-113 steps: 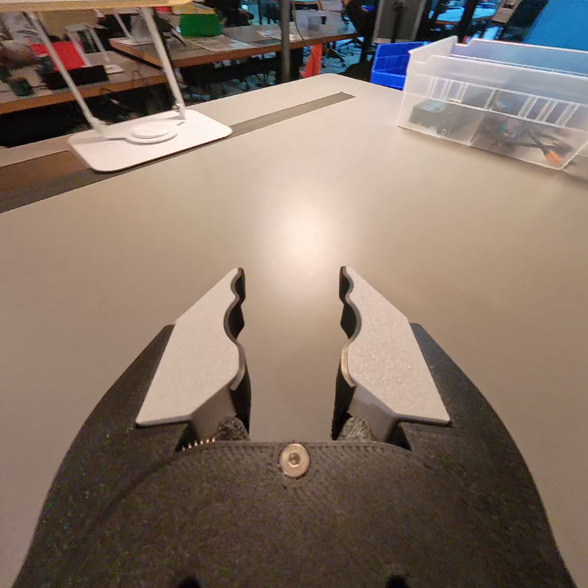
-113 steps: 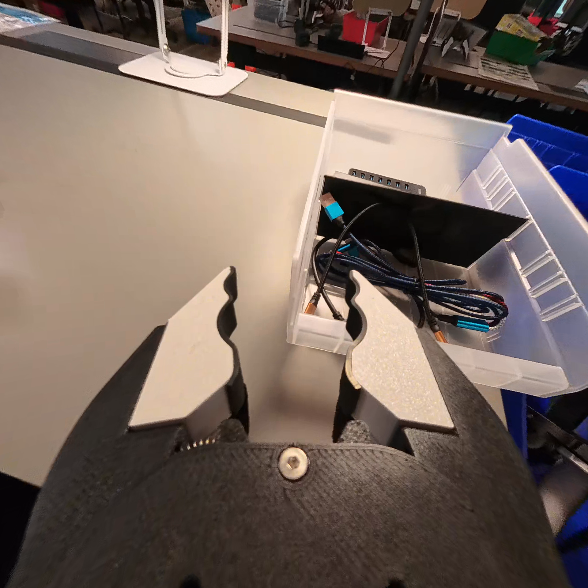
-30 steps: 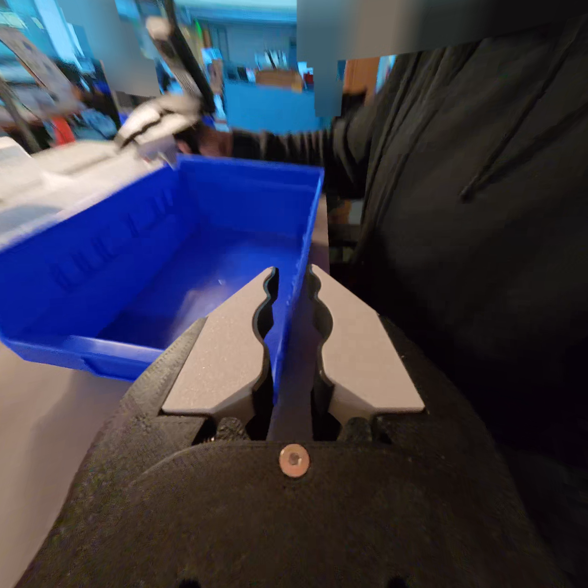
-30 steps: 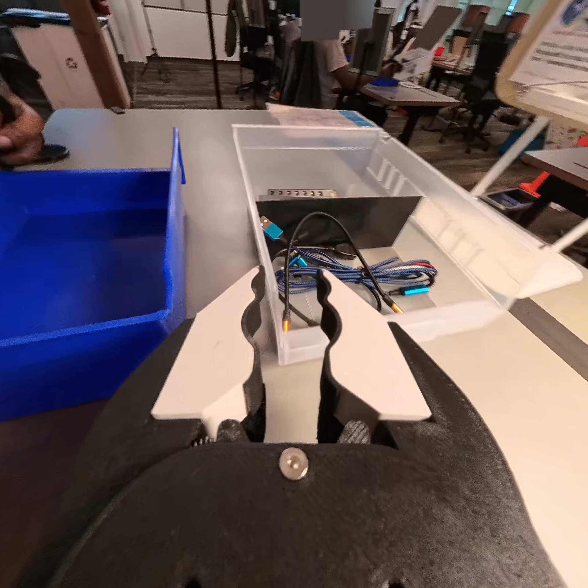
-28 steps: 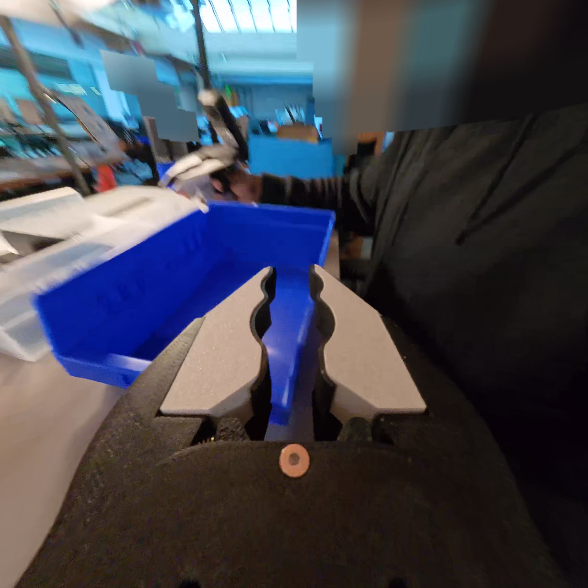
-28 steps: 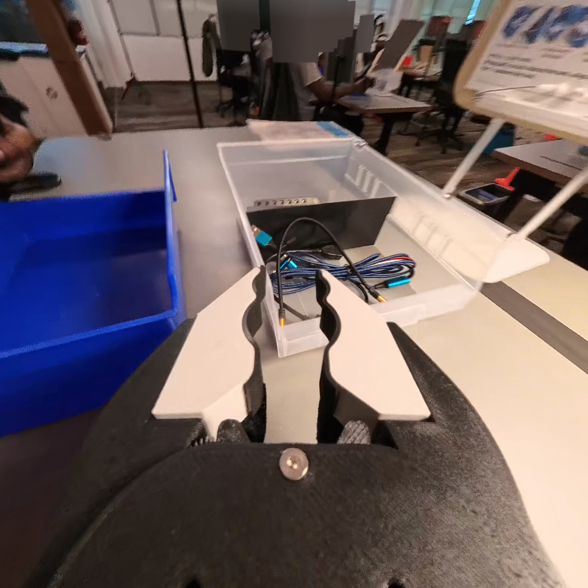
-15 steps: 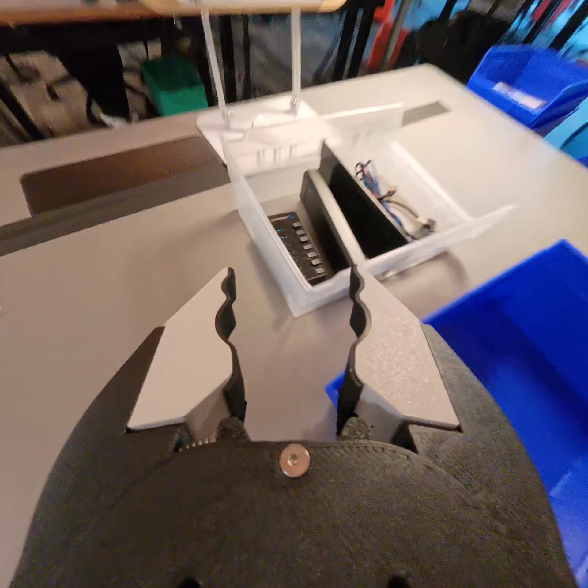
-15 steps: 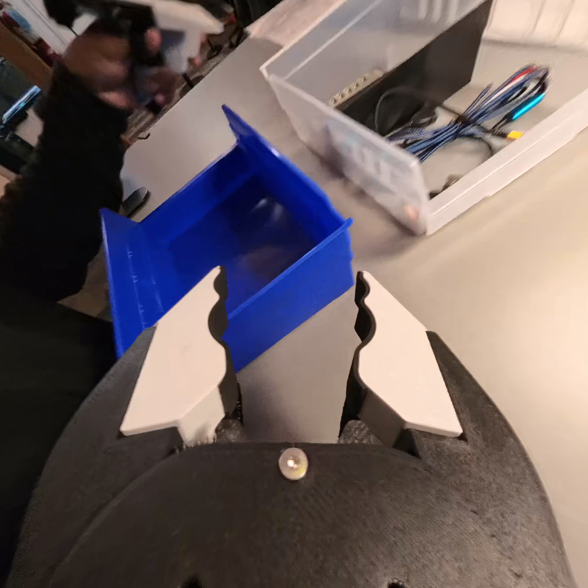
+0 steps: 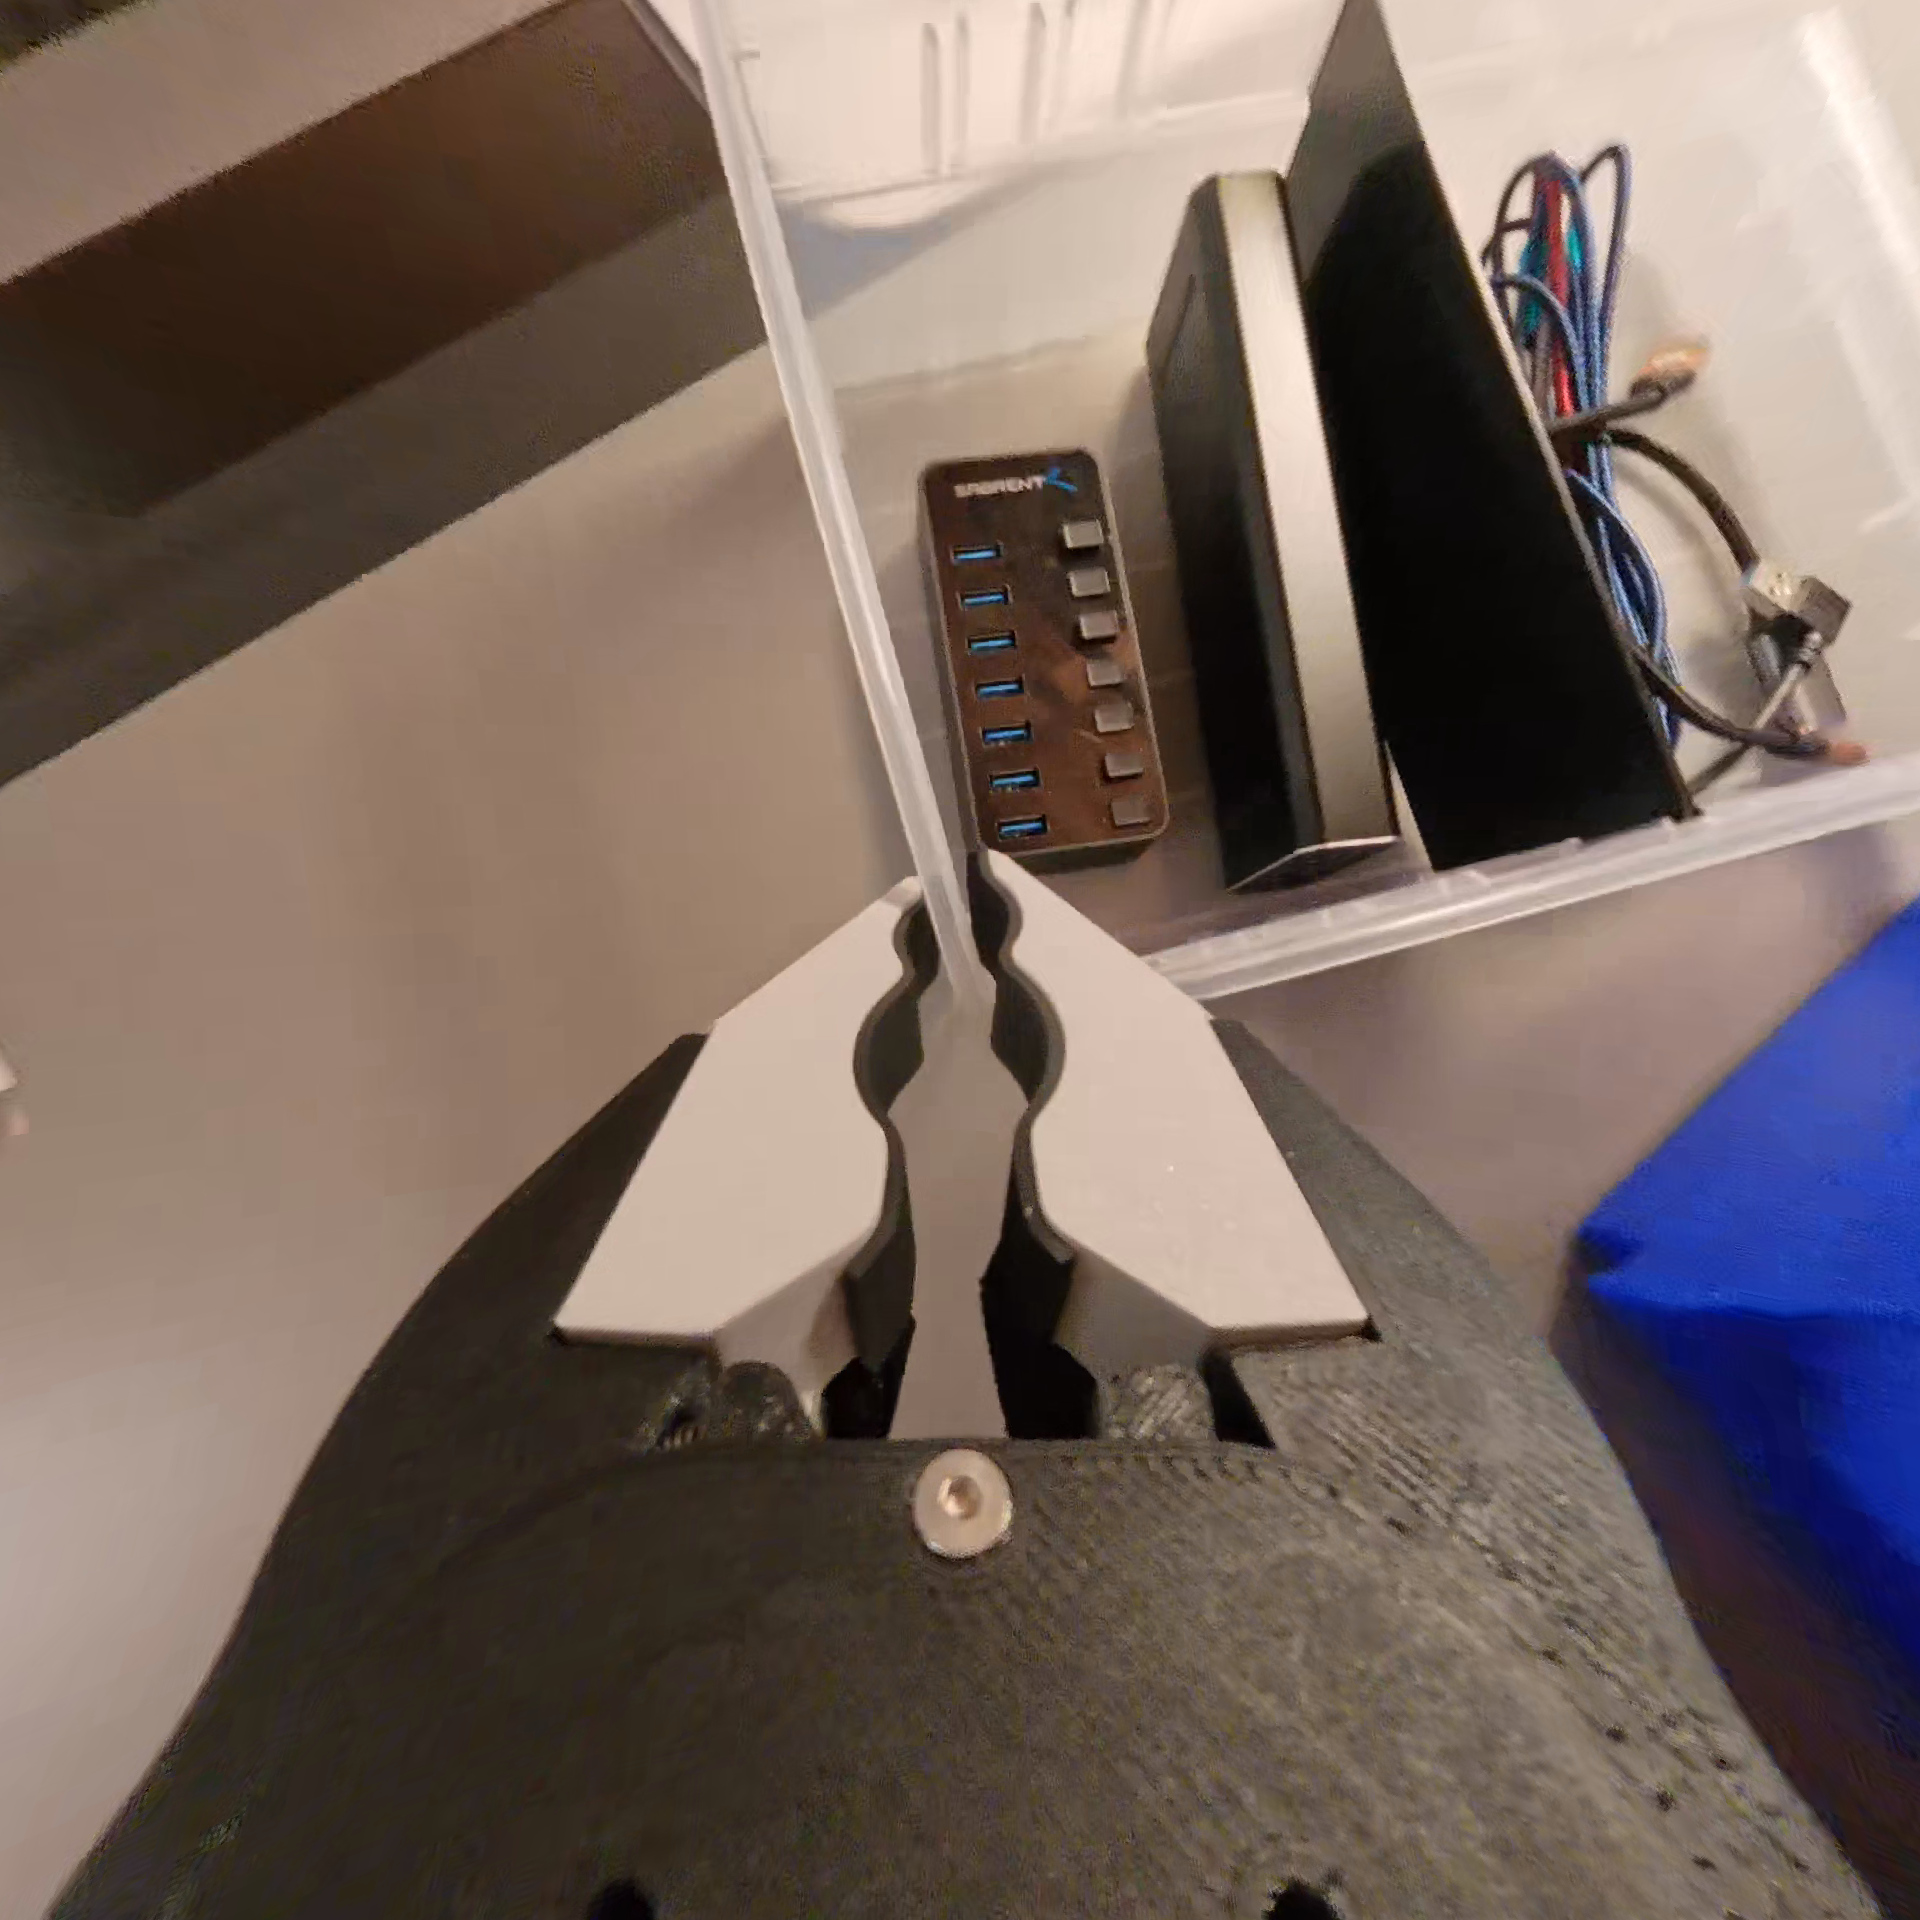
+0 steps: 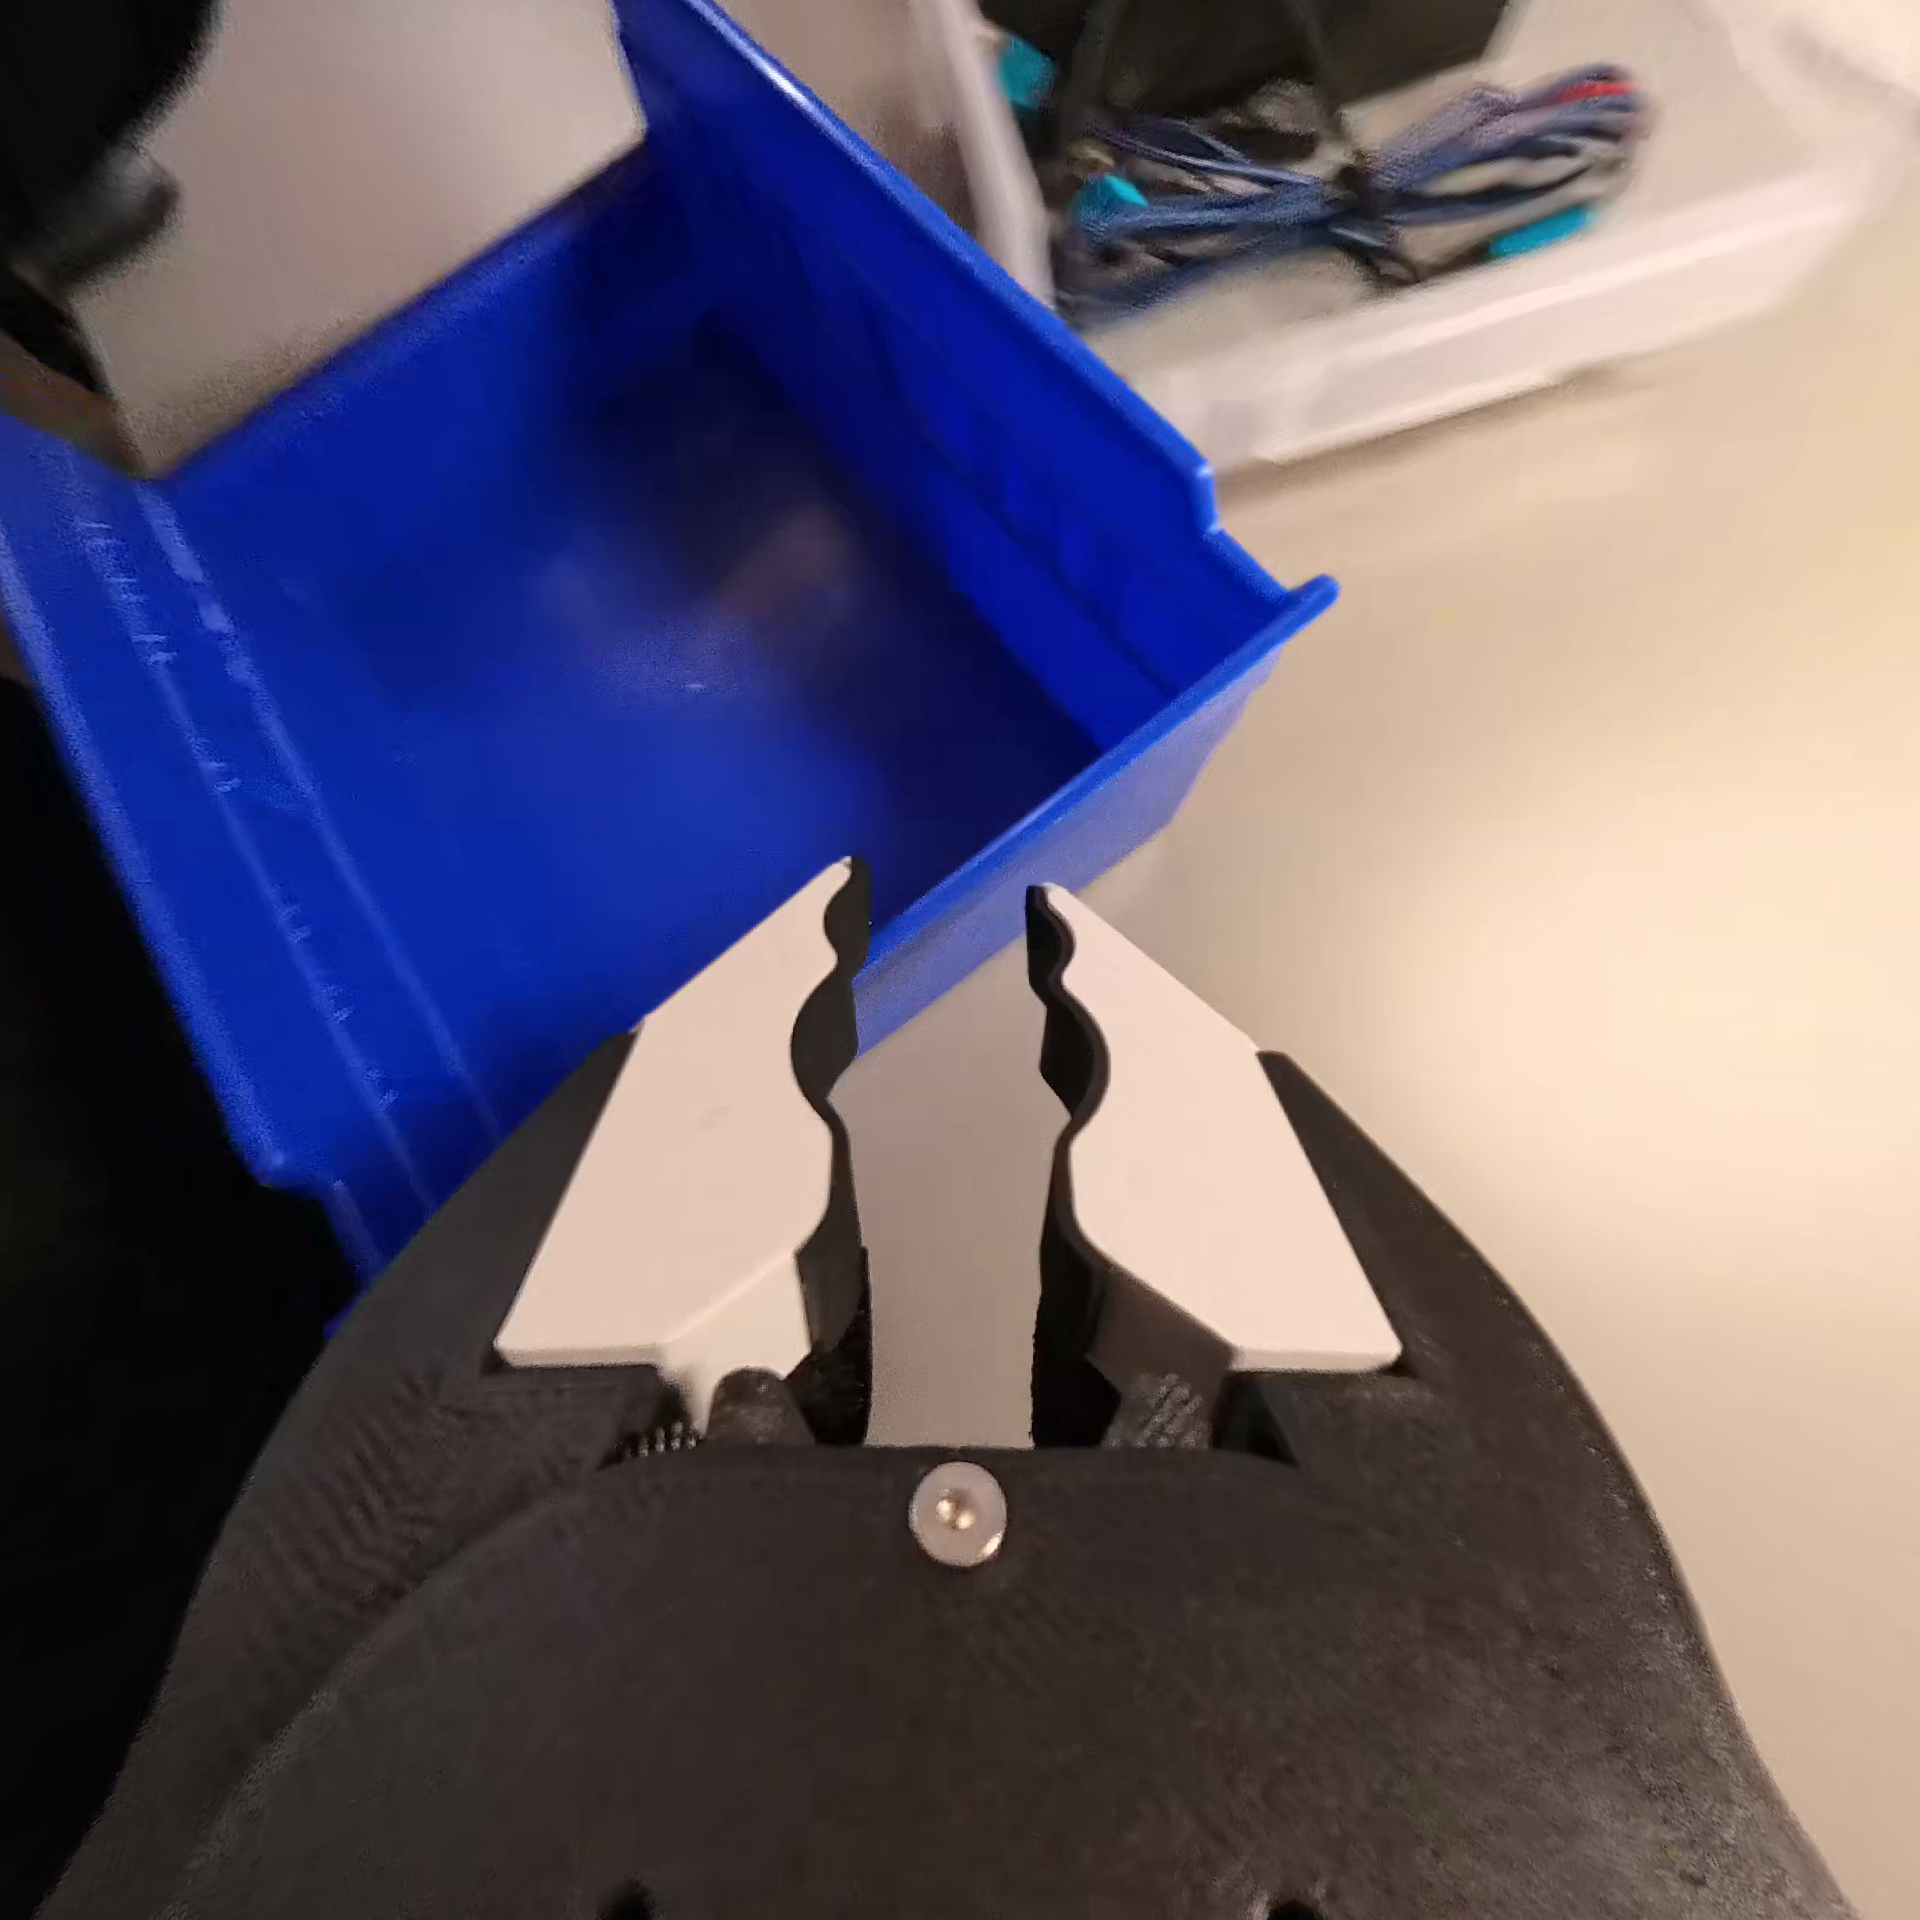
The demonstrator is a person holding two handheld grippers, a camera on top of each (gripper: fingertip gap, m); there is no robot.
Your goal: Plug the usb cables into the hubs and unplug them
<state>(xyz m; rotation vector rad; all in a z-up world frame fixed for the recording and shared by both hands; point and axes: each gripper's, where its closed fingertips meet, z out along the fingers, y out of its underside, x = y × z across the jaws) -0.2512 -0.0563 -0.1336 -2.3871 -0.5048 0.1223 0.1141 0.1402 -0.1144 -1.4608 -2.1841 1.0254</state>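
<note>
A black USB hub (image 9: 1044,665) with blue ports lies flat in the left compartment of a clear plastic bin (image 9: 1507,862). A second dark hub (image 9: 1247,520) stands on edge beside it, against a black divider (image 9: 1455,499). Braided USB cables (image 9: 1621,416) lie tangled beyond the divider, and they show blurred in the right wrist view (image 10: 1351,177). My left gripper (image 9: 961,883) is shut on the clear bin's left wall at its near corner. My right gripper (image 10: 940,883) is open, its tips at the near wall of a blue bin (image 10: 1195,665).
The blue bin looks empty and sits next to the clear bin (image 10: 1455,343); its corner shows at the right of the left wrist view (image 9: 1766,1195). The grey table (image 9: 416,831) has a dark strip (image 9: 312,260) at the back. A dark sleeve fills the right wrist view's left edge. The gap from one gripper's tips to the other's is roughly 40 cm.
My left gripper has moved in on the clear bin and shut on its wall. My right gripper has come closer to the blue bin and its jaws have narrowed.
</note>
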